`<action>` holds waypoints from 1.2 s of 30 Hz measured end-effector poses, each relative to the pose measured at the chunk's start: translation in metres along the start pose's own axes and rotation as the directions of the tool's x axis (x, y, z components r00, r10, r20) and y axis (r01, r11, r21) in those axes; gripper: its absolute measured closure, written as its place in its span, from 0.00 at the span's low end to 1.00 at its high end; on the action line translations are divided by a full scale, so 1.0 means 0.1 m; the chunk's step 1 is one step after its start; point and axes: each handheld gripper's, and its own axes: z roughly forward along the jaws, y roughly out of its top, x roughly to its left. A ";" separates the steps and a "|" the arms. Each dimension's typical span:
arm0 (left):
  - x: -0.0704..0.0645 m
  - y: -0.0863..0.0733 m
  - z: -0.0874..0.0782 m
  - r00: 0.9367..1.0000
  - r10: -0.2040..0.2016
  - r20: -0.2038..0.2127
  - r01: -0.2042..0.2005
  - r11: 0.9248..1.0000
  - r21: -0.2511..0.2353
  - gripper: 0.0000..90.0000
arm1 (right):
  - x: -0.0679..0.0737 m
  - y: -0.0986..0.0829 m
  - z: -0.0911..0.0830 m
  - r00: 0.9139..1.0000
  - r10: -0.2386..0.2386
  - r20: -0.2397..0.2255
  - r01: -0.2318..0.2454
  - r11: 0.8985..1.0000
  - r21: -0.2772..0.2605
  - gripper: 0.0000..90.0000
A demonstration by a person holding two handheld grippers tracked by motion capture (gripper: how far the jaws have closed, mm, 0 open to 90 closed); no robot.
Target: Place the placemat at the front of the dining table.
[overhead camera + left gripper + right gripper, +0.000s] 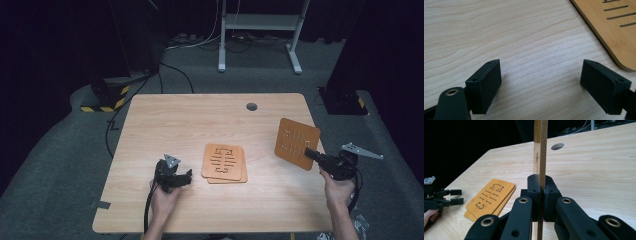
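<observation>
Two flat wooden boards with cut slots lie stacked (224,163) in the middle of the table (200,120); the stack (490,197) also shows at the left of the right gripper view. My right gripper (309,153) is shut on the edge of a third slotted board (296,143) and holds it upright above the table's right side; that board (540,150) rises edge-on between the pads. My left gripper (189,176) rests open on the table just left of the stack, nothing between its fingers (486,82). A corner of the stack's board (614,32) lies beyond its right jaw.
A round cable hole (251,106) sits near the table's far edge. Beyond the table stand a white desk frame (260,30) and cables on grey carpet. A black base with yellow-black hazard tape (105,97) stands at the far left.
</observation>
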 end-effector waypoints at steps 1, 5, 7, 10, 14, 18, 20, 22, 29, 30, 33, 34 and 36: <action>0.00 0.00 0.00 1.000 0.000 0.000 0.000 1.000 0.000 0.19 | -0.01 0.00 0.00 1.000 0.001 -0.001 -0.001 1.000 0.005 0.97; 0.00 0.00 0.00 1.000 0.000 0.000 0.000 1.000 0.000 0.19 | -0.03 -0.02 0.01 1.000 0.007 0.005 -0.007 1.000 0.012 0.97; 0.00 0.00 0.00 1.000 0.000 0.000 0.000 1.000 0.000 0.19 | -0.04 -0.02 0.02 1.000 0.012 0.005 -0.012 1.000 0.018 0.97; 0.00 0.00 0.00 1.000 0.000 0.000 0.000 1.000 0.000 0.19 | -0.05 -0.03 0.04 1.000 0.019 0.008 -0.019 0.999 0.030 0.96; 0.00 0.00 0.00 1.000 0.000 0.000 0.000 1.000 0.000 0.19 | -0.07 -0.05 0.06 0.999 0.030 0.009 -0.031 0.999 0.042 0.96; 0.00 0.00 0.00 1.000 0.001 0.000 -0.001 1.000 0.000 0.19 | -0.08 -0.06 0.08 0.999 0.031 0.010 -0.031 0.998 0.049 0.96; 0.00 0.00 0.00 1.000 0.000 0.000 0.000 1.000 0.000 0.19 | -0.07 -0.06 0.08 1.000 0.030 0.009 -0.031 0.998 0.052 0.97; 0.00 0.00 0.00 1.000 0.000 0.000 0.000 1.000 0.000 0.19 | -0.08 -0.06 0.09 0.999 0.032 0.008 -0.033 0.998 0.054 0.96; 0.00 0.00 0.00 1.000 0.000 0.000 0.000 1.000 0.000 0.19 | -0.09 -0.07 0.11 0.999 0.035 0.011 -0.036 0.997 0.064 0.96; 0.00 0.00 0.00 1.000 0.000 0.000 0.000 1.000 0.000 0.19 | -0.09 -0.07 0.11 0.999 0.039 0.012 -0.040 0.997 0.066 0.96; 0.00 0.00 0.00 1.000 0.000 0.000 0.000 1.000 0.000 0.19 | -0.11 -0.08 0.12 0.999 0.045 0.015 -0.046 0.996 0.071 0.96; 0.00 0.00 0.00 1.000 0.000 0.000 0.000 1.000 0.000 0.19 | -0.11 -0.08 0.12 0.999 0.046 0.015 -0.047 0.996 0.074 0.96; 0.00 0.00 0.00 1.000 0.000 0.000 0.000 1.000 0.000 0.19 | -0.12 -0.09 0.13 0.999 0.049 0.017 -0.050 0.996 0.076 0.96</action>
